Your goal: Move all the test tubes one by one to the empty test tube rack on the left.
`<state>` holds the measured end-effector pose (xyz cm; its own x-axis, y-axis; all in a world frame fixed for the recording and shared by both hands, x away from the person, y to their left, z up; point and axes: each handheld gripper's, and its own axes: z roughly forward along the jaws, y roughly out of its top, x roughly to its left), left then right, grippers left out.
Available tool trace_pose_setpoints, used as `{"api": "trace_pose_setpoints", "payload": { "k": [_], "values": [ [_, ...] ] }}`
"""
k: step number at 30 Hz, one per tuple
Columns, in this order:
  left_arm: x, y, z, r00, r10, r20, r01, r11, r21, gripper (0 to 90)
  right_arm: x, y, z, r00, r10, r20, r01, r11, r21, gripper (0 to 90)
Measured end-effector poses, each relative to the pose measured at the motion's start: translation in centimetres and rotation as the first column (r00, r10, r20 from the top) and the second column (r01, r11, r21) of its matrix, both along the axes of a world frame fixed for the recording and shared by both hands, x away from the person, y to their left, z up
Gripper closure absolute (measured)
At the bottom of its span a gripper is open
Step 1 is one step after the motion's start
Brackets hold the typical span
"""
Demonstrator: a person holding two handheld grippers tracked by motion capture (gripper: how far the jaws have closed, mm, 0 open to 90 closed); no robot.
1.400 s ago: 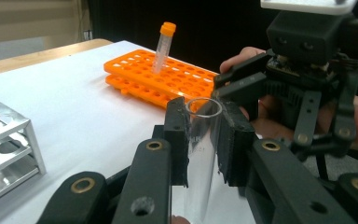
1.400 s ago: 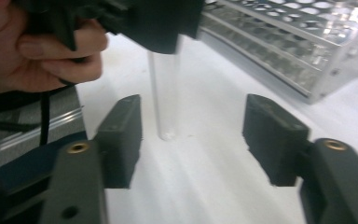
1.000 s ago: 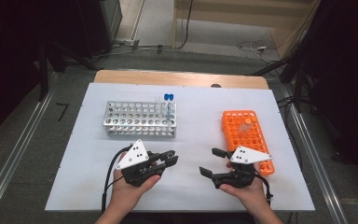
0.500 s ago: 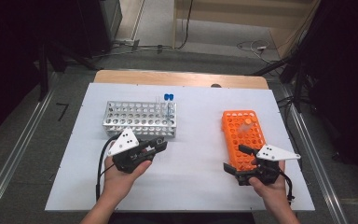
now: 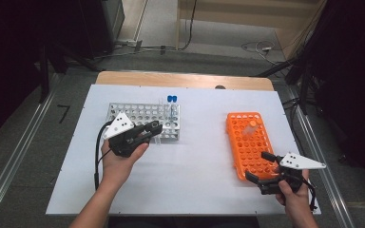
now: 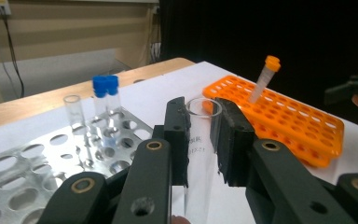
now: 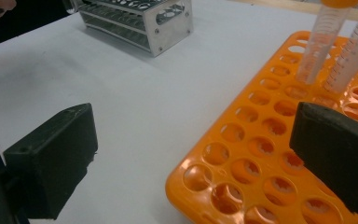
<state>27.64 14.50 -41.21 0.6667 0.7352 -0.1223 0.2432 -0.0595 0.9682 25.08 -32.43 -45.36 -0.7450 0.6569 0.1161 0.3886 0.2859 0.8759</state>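
My left gripper [image 5: 153, 128] is shut on a clear, uncapped glass tube [image 6: 202, 140], which stands upright between the pads. It hovers at the front right of the metal rack [image 5: 138, 114]. Two blue-capped tubes [image 6: 105, 85] and an open clear tube [image 6: 74, 109] stand in that rack. My right gripper [image 5: 261, 167] is open at the near end of the orange rack [image 5: 247, 142]; its jaws have just been opening and hold nothing [image 7: 191, 158]. An orange-capped tube [image 6: 266, 74] stands tilted in the orange rack, and in the right gripper view two tubes [image 7: 319, 42] show there.
Both racks sit on a white mat [image 5: 195, 166] over a wooden table [image 5: 180, 80]. A wide bare strip of mat lies between the racks. A metal rail [image 5: 323, 156] runs along the right side, close to my right hand.
My left hand carried the clear tube away from the person, up to the metal rack's front. My right hand slid right along the orange rack's near end, and its jaws spread wider.
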Motion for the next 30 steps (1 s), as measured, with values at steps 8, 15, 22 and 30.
{"api": "trace_pose_setpoints", "payload": {
  "k": [8, 15, 22, 30],
  "values": [
    [1.9, 1.1, 0.9, 0.9990, 0.045, 0.007, -0.045, 0.9990, -0.005, 76.5, 0.3, -1.9, -0.2, 0.9997, -0.025, 0.002, 0.025, 1.000, -0.003, 0.0],
    [4.0, 2.1, 1.8, 0.9959, 0.090, 0.011, -0.089, 0.9959, -0.017, 76.4, 0.6, -2.6, -0.5, 0.9981, -0.061, -0.004, 0.061, 0.998, 0.004, 0.0],
    [6.1, 2.6, 2.1, 0.9905, 0.137, 0.011, -0.137, 0.9898, -0.040, 76.4, 0.7, -2.6, -0.7, 0.9978, -0.067, -0.006, 0.067, 0.998, 0.005, 0.0],
    [8.4, 2.3, 2.4, 0.9852, 0.170, 0.021, -0.169, 0.9850, -0.033, 76.4, 0.8, -2.6, -0.8, 0.9976, -0.069, -0.009, 0.069, 0.998, 0.006, 0.0]
  ]
}}
